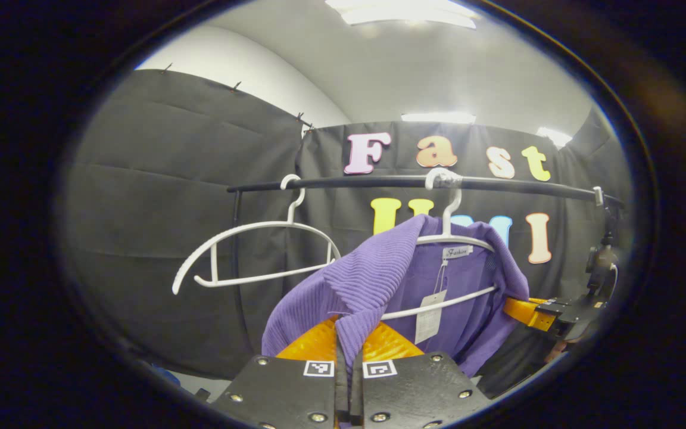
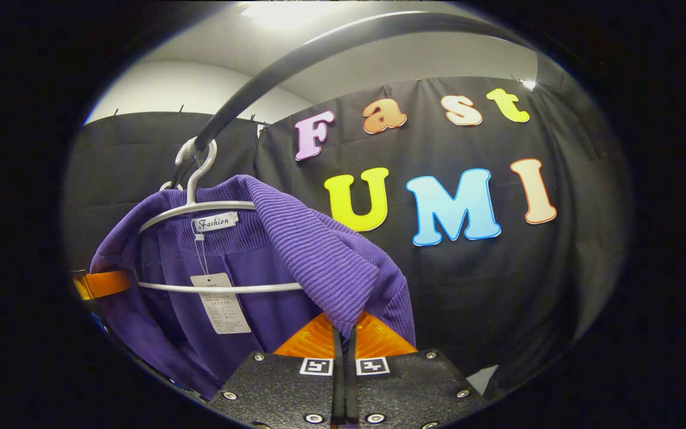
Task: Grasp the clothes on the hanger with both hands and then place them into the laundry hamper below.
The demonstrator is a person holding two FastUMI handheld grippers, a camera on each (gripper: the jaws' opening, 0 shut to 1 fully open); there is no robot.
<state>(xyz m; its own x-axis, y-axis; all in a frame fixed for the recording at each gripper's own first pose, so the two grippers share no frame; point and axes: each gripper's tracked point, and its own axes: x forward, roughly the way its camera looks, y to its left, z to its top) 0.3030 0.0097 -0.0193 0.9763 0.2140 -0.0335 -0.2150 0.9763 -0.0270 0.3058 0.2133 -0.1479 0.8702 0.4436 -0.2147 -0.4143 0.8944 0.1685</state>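
A purple ribbed knit garment (image 1: 379,274) hangs on a white hanger (image 1: 456,238) from a black rail (image 1: 498,183). My left gripper (image 1: 348,351) is shut on the front edge of its left shoulder, which is lifted off the hanger. In the right gripper view the same garment (image 2: 313,250) drapes over its hanger (image 2: 200,208), and my right gripper (image 2: 343,333) is shut on the other shoulder's edge. The right gripper (image 1: 533,313) shows at the garment's far side in the left gripper view. The left gripper (image 2: 102,285) pokes out at the left in the right gripper view.
An empty white hanger (image 1: 253,250) hangs on the rail left of the garment. A paper tag (image 2: 221,304) dangles inside the collar. Black cloth walls stand close behind the rail (image 2: 295,59). A rail upright (image 1: 237,262) runs down at the left.
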